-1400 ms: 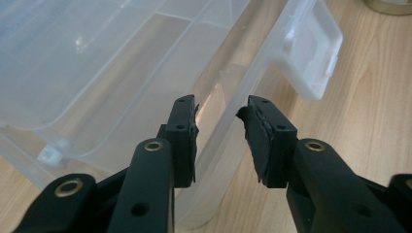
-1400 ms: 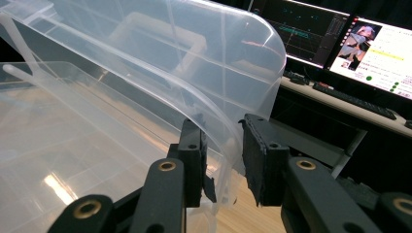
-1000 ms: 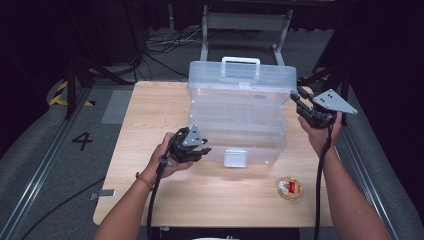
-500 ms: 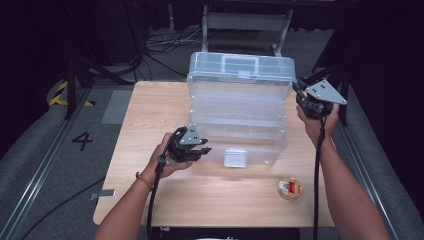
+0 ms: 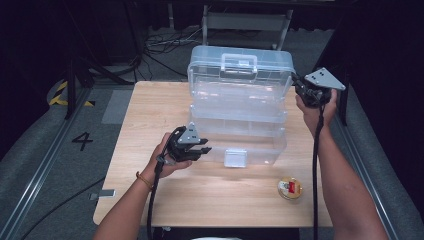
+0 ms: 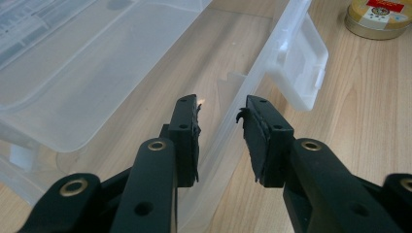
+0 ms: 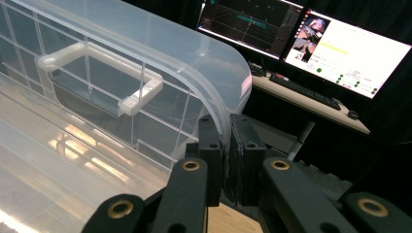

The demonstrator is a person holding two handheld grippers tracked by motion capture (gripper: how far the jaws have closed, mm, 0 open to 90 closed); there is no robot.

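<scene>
Fingers (image 7: 210,145) of the right gripper (image 5: 300,89) pinch the raised clear lid (image 5: 240,75); left gripper (image 6: 221,128) jaws stand apart astride the storage box (image 5: 235,135) front wall.
The box sits mid-table (image 5: 145,115); a round tin (image 5: 290,188) lies near its latch (image 5: 235,157).

Overhead lighting falls on the table (image 5: 150,200), which is evenly bright, while the surrounding floor and background drop to near black. Shadows under the forearms are short and soft. The clear plastic box (image 5: 240,100) carries pale reflections on its lid and walls — in the right gripper view, warm streaks of glare cross its lower panel. The monitors (image 7: 311,43) in that view are bright, the right one nearly washed out. In the left gripper view the near jaws are slightly soft, and the tin (image 6: 381,17) at the top edge is mildly blurred. The high view is low in detail, with slight softness throughout.
</scene>
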